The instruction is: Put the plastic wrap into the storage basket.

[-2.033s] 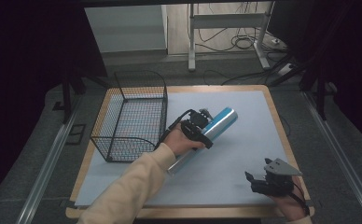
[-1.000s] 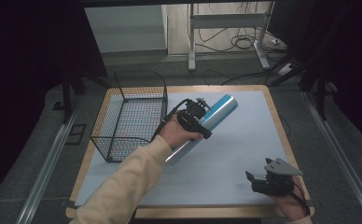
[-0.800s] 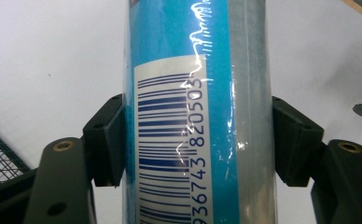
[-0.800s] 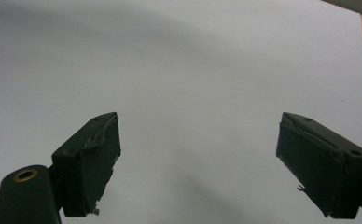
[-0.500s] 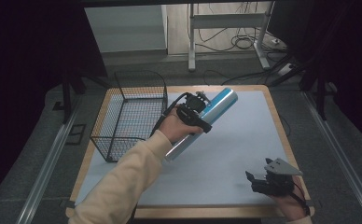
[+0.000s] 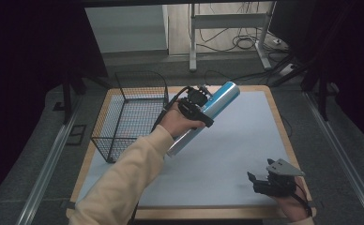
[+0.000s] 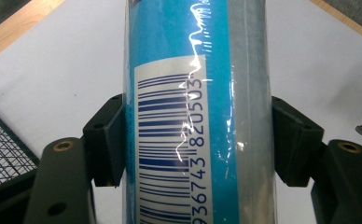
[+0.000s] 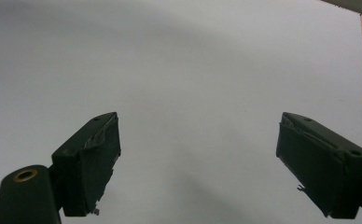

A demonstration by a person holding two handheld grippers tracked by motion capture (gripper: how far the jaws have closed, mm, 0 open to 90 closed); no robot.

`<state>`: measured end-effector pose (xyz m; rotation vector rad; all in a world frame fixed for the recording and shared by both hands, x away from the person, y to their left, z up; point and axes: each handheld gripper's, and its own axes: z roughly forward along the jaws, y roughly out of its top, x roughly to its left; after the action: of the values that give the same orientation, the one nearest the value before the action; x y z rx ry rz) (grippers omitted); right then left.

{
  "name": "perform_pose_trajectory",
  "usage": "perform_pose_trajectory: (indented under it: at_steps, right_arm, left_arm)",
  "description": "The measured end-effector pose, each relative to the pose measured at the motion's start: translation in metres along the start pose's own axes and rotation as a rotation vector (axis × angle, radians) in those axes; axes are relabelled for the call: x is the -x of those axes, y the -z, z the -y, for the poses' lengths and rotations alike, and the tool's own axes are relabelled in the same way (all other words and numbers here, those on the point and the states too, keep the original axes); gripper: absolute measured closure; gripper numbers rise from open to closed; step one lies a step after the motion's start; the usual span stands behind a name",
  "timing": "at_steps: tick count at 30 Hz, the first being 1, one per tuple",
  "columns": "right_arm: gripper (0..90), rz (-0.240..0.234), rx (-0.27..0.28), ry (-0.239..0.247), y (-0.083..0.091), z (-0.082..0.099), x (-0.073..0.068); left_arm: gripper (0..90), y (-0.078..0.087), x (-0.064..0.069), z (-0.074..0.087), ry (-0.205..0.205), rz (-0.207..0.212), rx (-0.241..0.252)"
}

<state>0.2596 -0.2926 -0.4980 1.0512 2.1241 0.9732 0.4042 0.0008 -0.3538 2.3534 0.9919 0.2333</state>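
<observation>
A long blue and silver tube [image 6: 217, 101] with a barcode label [image 7: 170, 140] is held tilted above the table, its far end pointing up and to the right. My left gripper [image 6: 195, 107] is shut on the tube near its middle, one jaw on each side in the left gripper view [image 7: 195, 140]. A black wire basket [image 6: 131, 115] stands just left of the tube. My right gripper [image 6: 260, 183] rests low near the table's front right corner, open, with nothing between its jaws [image 8: 198, 168].
A white mat [image 6: 246, 140] covers the wooden table [image 6: 278, 117]. Beyond the table's far edge are a metal stand's legs [image 6: 192, 42] and cables on the floor. Dark curtains close in both sides.
My left gripper has lifted the tube off the mat and carried it up and toward the far left, nearer the basket. The right gripper has stayed still.
</observation>
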Motion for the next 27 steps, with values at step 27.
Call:
perform_pose_trajectory:
  at_steps: [27]
  right_arm:
    - [14.0, 0.002, 0.001, 0.001, 0.0, 0.001, 0.002]
  left_arm:
    - [31.8, 0.015, -0.032, -0.02, 0.033, -0.069, 0.027]
